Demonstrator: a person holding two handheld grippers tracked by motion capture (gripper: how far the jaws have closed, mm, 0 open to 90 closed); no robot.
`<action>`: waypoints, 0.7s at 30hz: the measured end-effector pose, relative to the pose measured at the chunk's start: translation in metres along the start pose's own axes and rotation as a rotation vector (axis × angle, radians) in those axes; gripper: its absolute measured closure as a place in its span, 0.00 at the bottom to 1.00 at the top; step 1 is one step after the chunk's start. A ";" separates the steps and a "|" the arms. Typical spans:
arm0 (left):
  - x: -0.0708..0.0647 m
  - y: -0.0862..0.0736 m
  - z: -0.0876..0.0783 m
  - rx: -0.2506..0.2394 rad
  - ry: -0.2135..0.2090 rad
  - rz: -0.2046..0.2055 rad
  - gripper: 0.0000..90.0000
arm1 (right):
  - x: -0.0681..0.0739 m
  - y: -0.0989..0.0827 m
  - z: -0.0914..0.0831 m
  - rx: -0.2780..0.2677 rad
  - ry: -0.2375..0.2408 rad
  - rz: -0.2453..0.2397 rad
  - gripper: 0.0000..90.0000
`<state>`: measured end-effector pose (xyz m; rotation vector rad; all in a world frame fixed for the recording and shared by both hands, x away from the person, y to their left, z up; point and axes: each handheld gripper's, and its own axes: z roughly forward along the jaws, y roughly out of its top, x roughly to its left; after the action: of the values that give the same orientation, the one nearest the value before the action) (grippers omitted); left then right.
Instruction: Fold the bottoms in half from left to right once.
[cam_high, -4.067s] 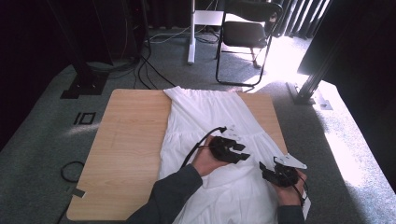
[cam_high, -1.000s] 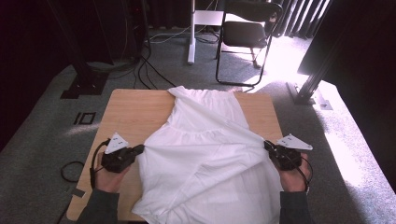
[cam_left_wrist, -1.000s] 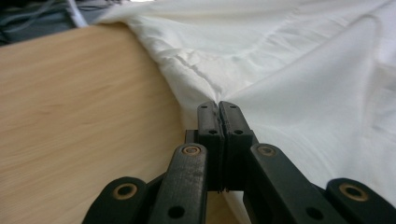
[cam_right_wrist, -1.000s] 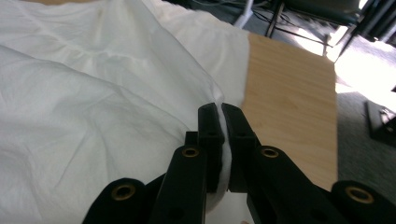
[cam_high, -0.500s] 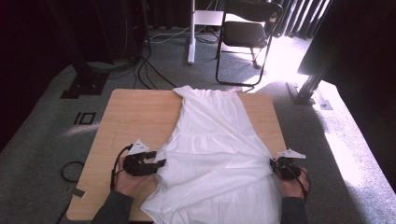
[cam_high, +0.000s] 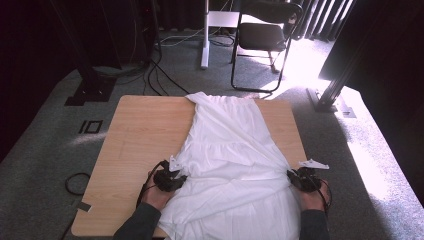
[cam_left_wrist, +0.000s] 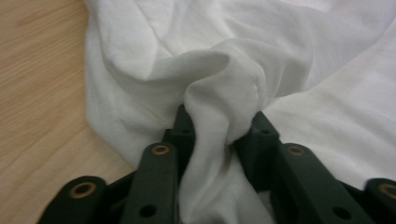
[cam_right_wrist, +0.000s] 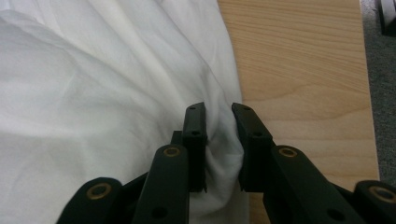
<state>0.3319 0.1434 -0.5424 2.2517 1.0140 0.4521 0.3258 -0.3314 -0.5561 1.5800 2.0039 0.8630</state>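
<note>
A white dress (cam_high: 230, 150) lies lengthwise on the wooden table (cam_high: 140, 130), its hem toward the person. My left gripper (cam_high: 181, 178) is at the dress's left edge. In the left gripper view, its jaws have just been closing and my left gripper (cam_left_wrist: 219, 126) pinches a raised fold of the dress (cam_left_wrist: 219, 93). My right gripper (cam_high: 291, 176) is at the dress's right edge, near the table's side. In the right gripper view, my right gripper (cam_right_wrist: 218, 116) has just been opening its jaws, and the dress edge (cam_right_wrist: 219, 158) sits loosely in the gap.
Bare wood (cam_high: 135, 150) spreads to the left of the dress, with a narrower strip (cam_right_wrist: 299, 70) on its right. A black folding chair (cam_high: 265, 35) and floor cables (cam_high: 160, 75) are beyond the table's far edge. A cable loop (cam_high: 75, 182) lies on the carpet at the left.
The dress, held spread and raised a second ago, now lies flat and narrower. My left gripper has moved in to the right, onto the dress's edge. My right gripper has sunk to the table.
</note>
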 end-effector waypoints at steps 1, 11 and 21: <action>0.004 0.001 0.001 0.001 0.006 -0.002 0.82 | 0.002 0.001 0.001 0.001 0.000 -0.001 0.86; 0.056 0.014 0.011 0.022 0.101 -0.095 0.79 | 0.019 0.025 0.026 -0.010 0.038 -0.026 0.86; 0.060 0.007 -0.028 -0.069 0.086 -0.145 0.56 | 0.034 0.055 0.013 -0.078 -0.006 -0.027 0.58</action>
<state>0.3596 0.1970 -0.5138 2.0967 1.1788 0.5168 0.3643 -0.2872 -0.5254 1.5073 1.9588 0.9140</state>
